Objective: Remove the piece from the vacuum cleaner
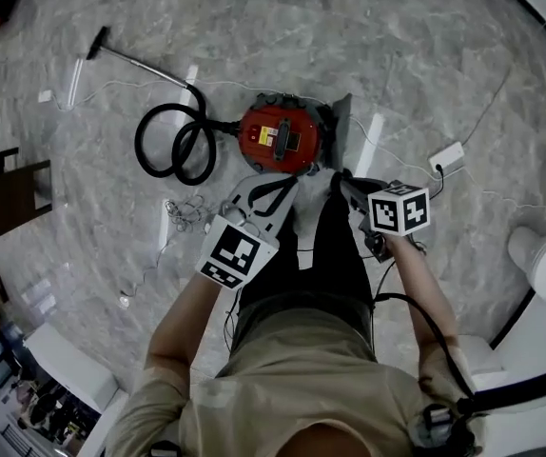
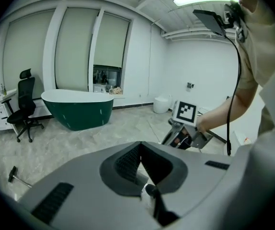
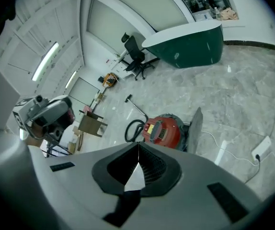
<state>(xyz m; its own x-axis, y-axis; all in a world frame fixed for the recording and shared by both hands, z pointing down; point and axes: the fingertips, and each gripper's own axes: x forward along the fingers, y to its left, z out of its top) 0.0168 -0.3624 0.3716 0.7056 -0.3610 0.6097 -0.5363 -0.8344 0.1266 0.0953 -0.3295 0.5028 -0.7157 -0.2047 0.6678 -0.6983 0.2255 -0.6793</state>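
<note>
Well, the red vacuum cleaner (image 1: 281, 139) sits on the grey marble floor (image 1: 425, 55) just ahead of the person's feet, with both tools held above and short of it, touching nothing. Its black hose (image 1: 172, 147) lies coiled in loops on the floor at its left, still joined to the body, and from the coil a thin metal wand (image 1: 149, 67) runs away to a dark floor nozzle (image 1: 97, 42). A flat grey panel (image 1: 341, 127) stands on edge against the cleaner's right side (whether it is fastened there or only leaning cannot be made out). The left gripper (image 2: 140, 146) has its jaws brought together with nothing between them; its own view looks level across the room to a dark green bathtub (image 2: 77, 110) and a black office chair (image 2: 24, 104), not at the cleaner. The right gripper (image 3: 138, 150) is likewise closed to a thin line and empty, and its view looks down past the jaw tips onto the red body, the hose and the grey panel. From the head view the two marker cubes hang side by side over the person's legs, left and right of them, and both tools point forward toward the cleaner. A white power strip (image 1: 447, 157) lies on the floor well off to the right, its thin cord trailing away.
</note>
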